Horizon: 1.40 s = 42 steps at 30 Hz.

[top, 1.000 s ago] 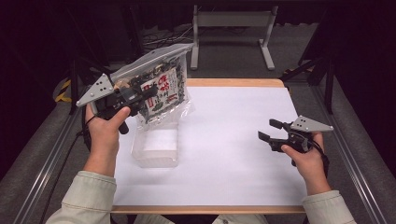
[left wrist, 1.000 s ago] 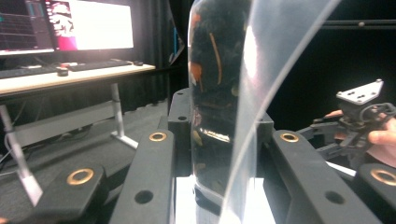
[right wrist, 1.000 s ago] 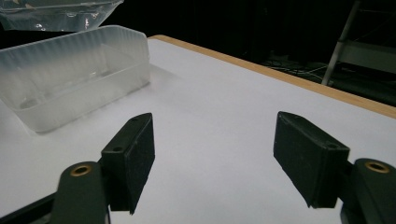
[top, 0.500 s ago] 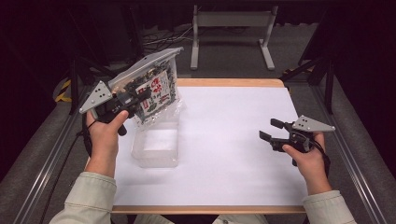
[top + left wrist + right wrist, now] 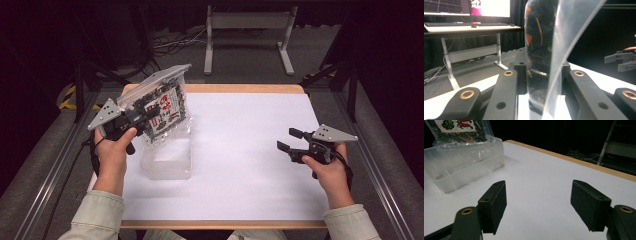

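Left claw (image 5: 150, 116) is clamped on a clear printed snack bag (image 5: 162, 107), jaws pinching the flat pack from both sides; the left gripper view shows the film and dark contents squeezed between them (image 5: 541, 62). The bag hangs tilted in the air at the table's left side, lower edge over or just dipping into the clear plastic container (image 5: 167, 160) that sits on the white table (image 5: 250, 150); can't tell if it touches the container wall. Right claw (image 5: 289, 141) is spread wide with nothing between the jaws, hovering low at the right side of the table, well apart from the container; its own view (image 5: 537, 202) looks across bare table toward the container (image 5: 466, 162) and the bag above it (image 5: 459, 130). My read: this is the placing step, bag being put into the container, not yet seated. Next move calls for lowering and tipping the bag so it clears the rim, then releasing only once it rests inside. The bag looks longer than the container, so it may need to go in at an angle. The container is light and could slide; the right claw is free to steady it.
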Tool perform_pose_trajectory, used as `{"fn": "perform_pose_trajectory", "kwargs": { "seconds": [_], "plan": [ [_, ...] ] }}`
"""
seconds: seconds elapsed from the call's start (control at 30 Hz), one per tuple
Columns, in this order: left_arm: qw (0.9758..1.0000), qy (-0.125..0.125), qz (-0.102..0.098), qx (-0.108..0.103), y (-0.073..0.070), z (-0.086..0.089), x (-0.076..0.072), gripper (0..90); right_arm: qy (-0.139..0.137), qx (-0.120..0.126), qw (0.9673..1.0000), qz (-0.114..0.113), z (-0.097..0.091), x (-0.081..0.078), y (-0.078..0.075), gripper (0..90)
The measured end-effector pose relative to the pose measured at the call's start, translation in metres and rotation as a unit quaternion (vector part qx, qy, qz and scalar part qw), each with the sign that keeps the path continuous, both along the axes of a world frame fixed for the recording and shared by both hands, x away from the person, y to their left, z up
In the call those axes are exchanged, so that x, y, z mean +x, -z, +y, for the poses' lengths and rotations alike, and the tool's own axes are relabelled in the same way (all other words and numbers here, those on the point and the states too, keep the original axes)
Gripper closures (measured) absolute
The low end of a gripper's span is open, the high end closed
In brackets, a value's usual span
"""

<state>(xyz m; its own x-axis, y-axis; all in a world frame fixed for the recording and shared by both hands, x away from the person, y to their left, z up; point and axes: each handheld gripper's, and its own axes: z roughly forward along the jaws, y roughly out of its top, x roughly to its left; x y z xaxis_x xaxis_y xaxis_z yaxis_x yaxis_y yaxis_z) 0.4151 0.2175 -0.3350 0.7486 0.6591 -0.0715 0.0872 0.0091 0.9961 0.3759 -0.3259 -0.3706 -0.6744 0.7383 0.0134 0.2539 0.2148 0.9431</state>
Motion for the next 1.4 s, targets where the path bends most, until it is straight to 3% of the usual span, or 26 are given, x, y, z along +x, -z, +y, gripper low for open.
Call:
{"fn": "perform_pose_trajectory", "kwargs": {
  "seconds": [0.17,0.3,0.77,0.87,0.93,1.27,1.4],
  "plan": [
    [0.9999,0.004,0.013,0.006,0.003,0.000,-0.001,71.8,0.001,0.005,1.0000,0.004,0.000,0.001,0.001,29.2],
    [0.9990,0.008,0.029,0.032,0.007,-0.005,-0.003,71.7,-0.002,0.001,1.0000,0.003,0.002,-0.001,0.000,29.2],
    [0.9982,-0.001,0.057,0.019,0.018,0.001,-0.001,71.8,0.001,0.013,0.9998,0.012,-0.001,0.001,0.004,29.2],
    [0.9967,-0.004,0.066,0.047,0.021,-0.002,0.000,71.7,0.001,0.011,0.9999,0.012,-0.001,0.002,0.004,29.2],
    [0.9962,-0.002,0.064,0.060,0.024,-0.006,0.001,71.7,0.001,0.011,0.9999,0.013,-0.001,0.002,0.005,29.2],
    [0.9962,0.001,0.060,0.063,0.030,-0.009,0.001,71.7,0.001,0.009,0.9998,0.017,-0.002,0.001,0.008,29.2],
    [0.9957,0.002,0.068,0.063,0.036,-0.008,0.003,71.6,-0.001,0.012,0.9998,0.017,-0.001,0.000,0.007,29.1]
  ]
}}
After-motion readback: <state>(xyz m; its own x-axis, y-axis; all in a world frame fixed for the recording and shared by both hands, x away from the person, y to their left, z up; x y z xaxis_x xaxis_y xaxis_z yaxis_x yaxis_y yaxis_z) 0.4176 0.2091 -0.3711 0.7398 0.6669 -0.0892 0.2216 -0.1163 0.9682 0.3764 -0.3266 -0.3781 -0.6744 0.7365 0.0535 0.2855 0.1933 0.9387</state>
